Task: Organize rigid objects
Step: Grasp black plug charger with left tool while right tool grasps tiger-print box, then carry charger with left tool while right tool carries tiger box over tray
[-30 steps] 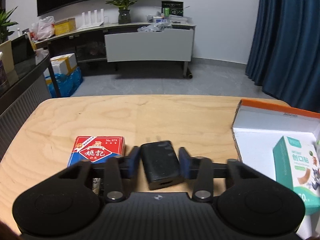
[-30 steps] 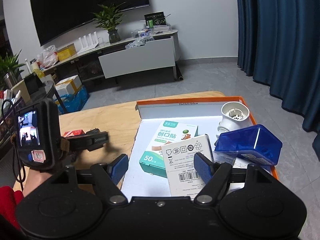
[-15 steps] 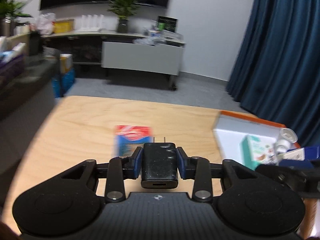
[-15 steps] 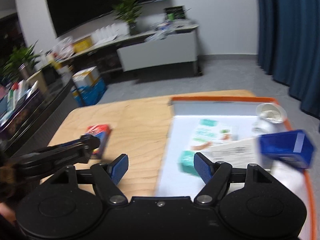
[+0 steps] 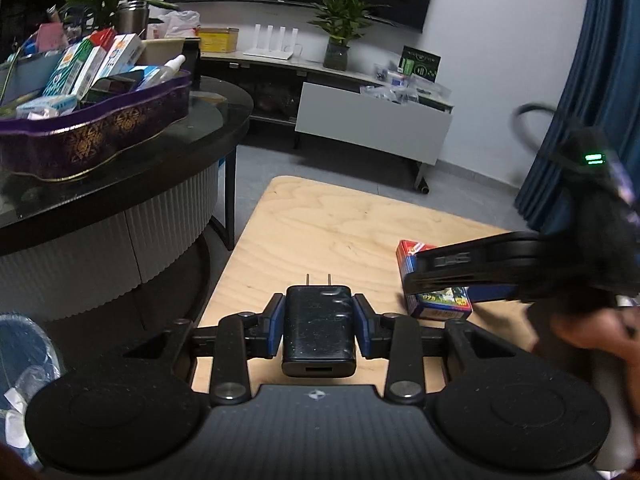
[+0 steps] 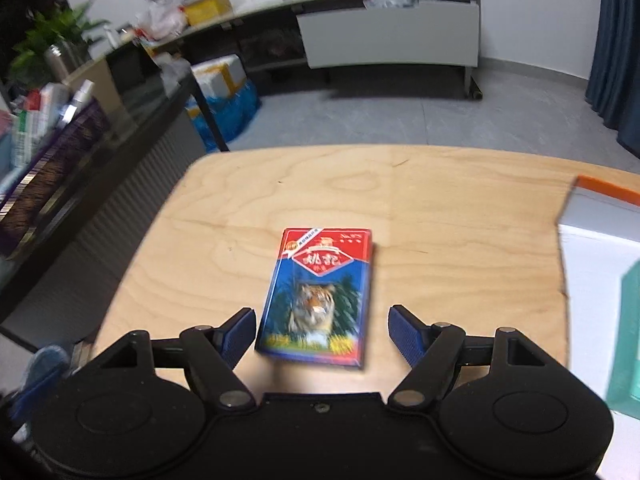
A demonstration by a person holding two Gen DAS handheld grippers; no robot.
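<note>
My left gripper [image 5: 319, 322] is shut on a black plug-in charger [image 5: 319, 330], prongs pointing away, held above the left edge of the wooden table [image 5: 340, 224]. A red and blue playing-card box [image 6: 320, 292] with a tiger picture lies flat on the table. My right gripper [image 6: 322, 330] is open, its blue pads on either side of the box's near end, not touching it. In the left wrist view the right gripper [image 5: 448, 284] reaches over the card box [image 5: 436, 300] from the right.
An orange-rimmed white box [image 6: 600, 216] with a teal carton [image 6: 628, 340] sits at the table's right. A dark round side table [image 5: 120, 168] carrying a purple tray [image 5: 100, 128] of boxes stands left of the table. A TV bench [image 6: 392, 28] lines the far wall.
My left gripper lifted the charger and swung left, away from the white box. My right gripper moved left from over the white box to the card box, still open.
</note>
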